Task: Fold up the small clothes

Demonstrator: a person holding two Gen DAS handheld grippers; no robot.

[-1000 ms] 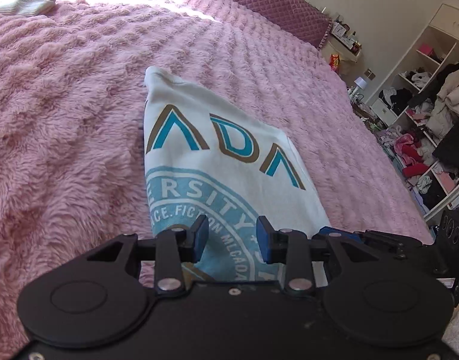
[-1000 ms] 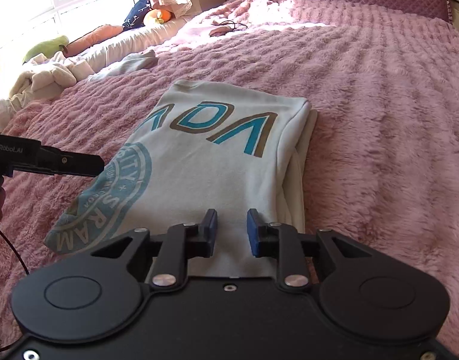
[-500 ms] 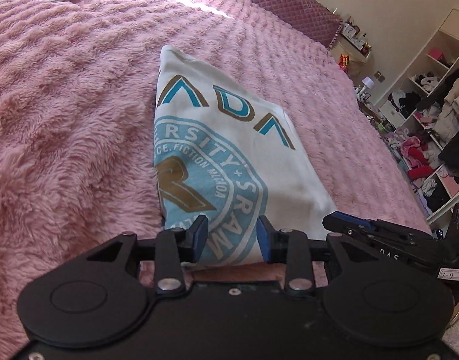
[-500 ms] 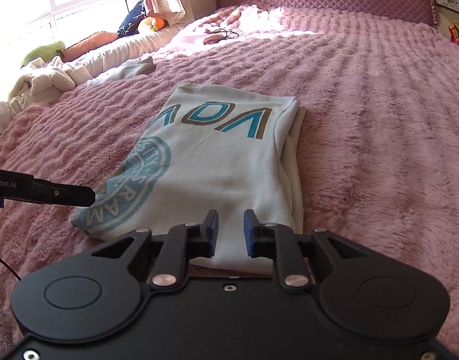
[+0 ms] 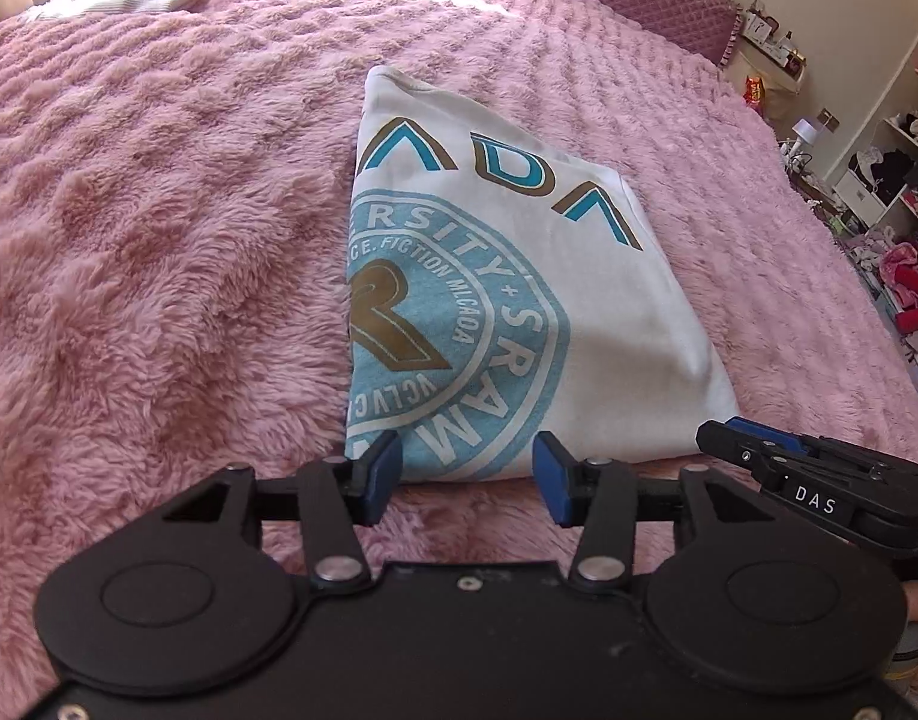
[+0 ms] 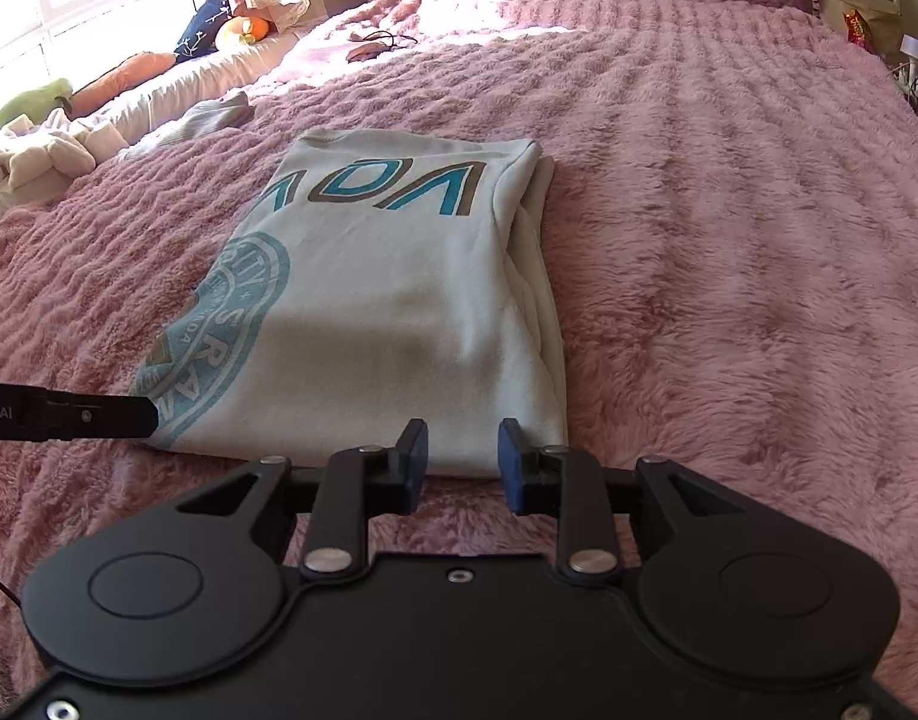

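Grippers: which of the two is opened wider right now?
The left gripper. Its blue pads stand wide apart at the shirt's near edge, while the right gripper shows a clearly narrower gap, though it is open too.

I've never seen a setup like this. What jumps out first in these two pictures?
A white T-shirt with a big blue round emblem lies folded on a fluffy pink bedspread that fills most of both views. Two black grippers sit at its near edge, both open and holding nothing: the left gripper by the emblem corner, the right gripper by the plain corner. Far right, messy open shelves overflow with clothes.
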